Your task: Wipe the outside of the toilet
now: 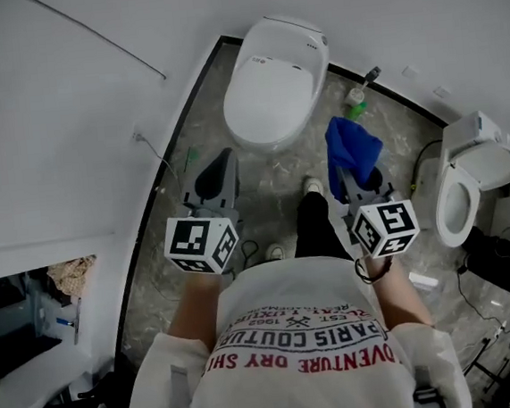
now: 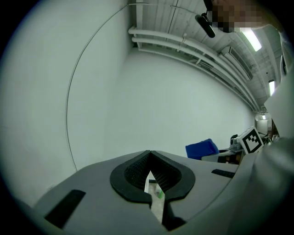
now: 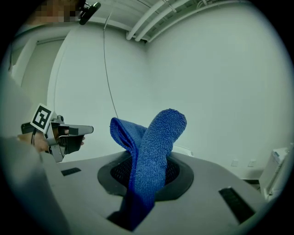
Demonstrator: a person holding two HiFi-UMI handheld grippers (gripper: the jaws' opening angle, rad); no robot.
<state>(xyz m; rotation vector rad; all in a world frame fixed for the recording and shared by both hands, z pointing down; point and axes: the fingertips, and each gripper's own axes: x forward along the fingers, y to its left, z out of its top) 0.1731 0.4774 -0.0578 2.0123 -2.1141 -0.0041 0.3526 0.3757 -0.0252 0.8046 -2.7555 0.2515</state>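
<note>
A white toilet (image 1: 270, 80) with its lid down stands against the far wall in the head view. My left gripper (image 1: 225, 158) hovers just left of the bowl's front, jaws shut with nothing between them; its own view (image 2: 149, 154) faces only bare wall. My right gripper (image 1: 347, 174) is to the right of the bowl, shut on a blue cloth (image 1: 353, 147). The cloth (image 3: 154, 147) sticks up out of the jaws in a fold. A sliver of the toilet (image 3: 184, 149) shows behind it.
A second white toilet (image 1: 472, 178) with an open seat stands at the right. A green bottle (image 1: 355, 100) sits on the marble floor (image 1: 275, 174) by the wall. My shoes (image 1: 312, 186) are below the bowl. White walls close in left and back.
</note>
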